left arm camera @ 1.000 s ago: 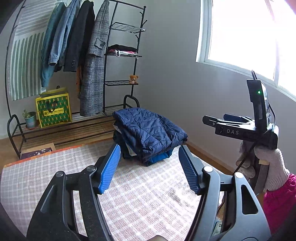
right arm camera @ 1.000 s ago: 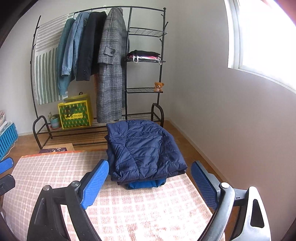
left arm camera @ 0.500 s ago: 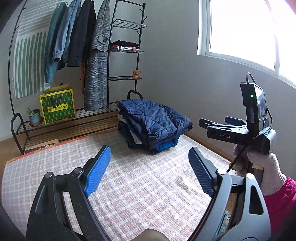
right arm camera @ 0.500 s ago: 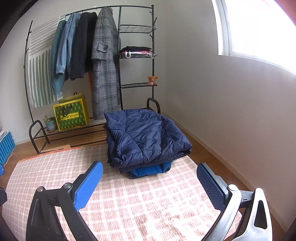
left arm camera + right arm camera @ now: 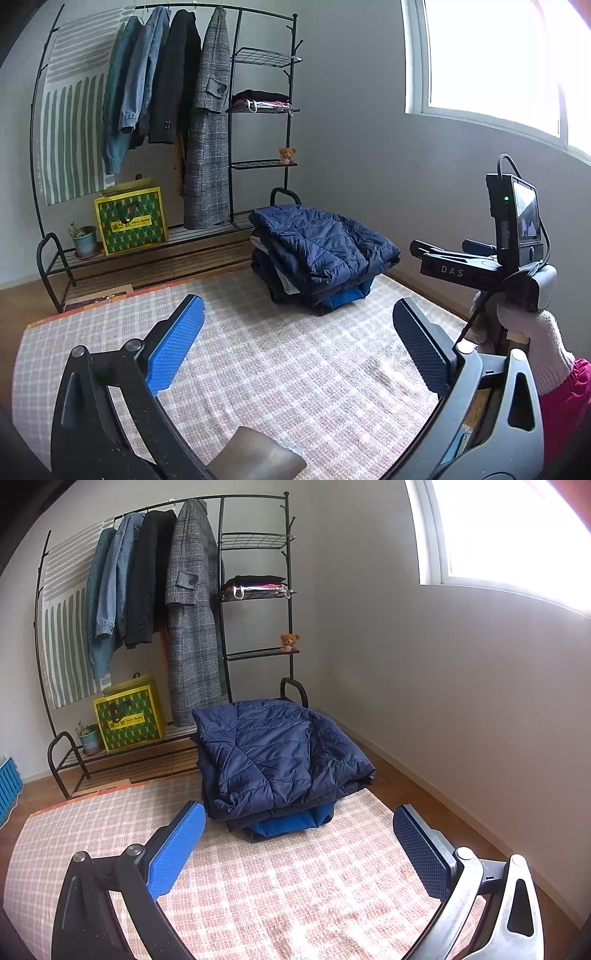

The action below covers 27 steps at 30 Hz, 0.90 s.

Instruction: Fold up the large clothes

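A folded navy quilted jacket (image 5: 325,243) lies on top of a stack of folded clothes at the far right corner of the checked rug (image 5: 280,362); it also shows in the right wrist view (image 5: 273,757), with a bright blue garment (image 5: 291,825) under it. My left gripper (image 5: 299,343) is open and empty, held above the rug short of the stack. My right gripper (image 5: 299,845) is open and empty, just in front of the stack. The right gripper's body (image 5: 480,266) shows in the left wrist view, held by a gloved hand.
A black clothes rack (image 5: 236,122) with hanging coats stands at the back wall, with a yellow-green bag (image 5: 129,221) and a potted plant (image 5: 83,238) on its low shelf. The wall and window (image 5: 491,59) are on the right. A blue crate (image 5: 7,790) sits far left.
Both grippers have opened wider and pulled back from the stack. The left wrist view has swung so the stack sits further away and more central.
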Tool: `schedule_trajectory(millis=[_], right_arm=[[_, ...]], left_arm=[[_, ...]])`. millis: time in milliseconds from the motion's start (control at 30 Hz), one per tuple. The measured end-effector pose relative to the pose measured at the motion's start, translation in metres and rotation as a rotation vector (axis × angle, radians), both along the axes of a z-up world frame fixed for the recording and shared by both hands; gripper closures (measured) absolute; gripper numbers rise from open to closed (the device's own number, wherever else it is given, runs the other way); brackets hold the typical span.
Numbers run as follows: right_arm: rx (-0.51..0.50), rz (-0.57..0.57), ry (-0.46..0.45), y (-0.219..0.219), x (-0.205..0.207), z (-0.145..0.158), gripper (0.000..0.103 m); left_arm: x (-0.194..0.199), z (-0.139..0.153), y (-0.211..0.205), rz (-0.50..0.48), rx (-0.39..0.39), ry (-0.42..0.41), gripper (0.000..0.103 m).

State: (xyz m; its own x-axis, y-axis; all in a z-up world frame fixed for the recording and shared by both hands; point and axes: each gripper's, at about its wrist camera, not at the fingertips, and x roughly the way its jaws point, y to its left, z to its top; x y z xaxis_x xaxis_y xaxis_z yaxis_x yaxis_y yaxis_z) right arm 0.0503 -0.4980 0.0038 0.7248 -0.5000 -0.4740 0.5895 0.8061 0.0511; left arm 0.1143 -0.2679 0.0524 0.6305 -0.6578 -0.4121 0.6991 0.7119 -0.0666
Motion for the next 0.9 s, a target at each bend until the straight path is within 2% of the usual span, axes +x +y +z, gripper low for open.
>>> schedule_trajectory(millis=[267,900], right_arm=[[-0.006,0.001,-0.002,0.001,0.002,-0.002,0.000],[-0.016,-0.017,-0.007,-0.005,0.002,-0.001,0.000]], left_arm=[[-0.009,0.000,-0.002,-0.013,0.018,-0.030,0.000],[-0.015,-0.005,-0.009,-0.035,0.034,-0.027,0.000]])
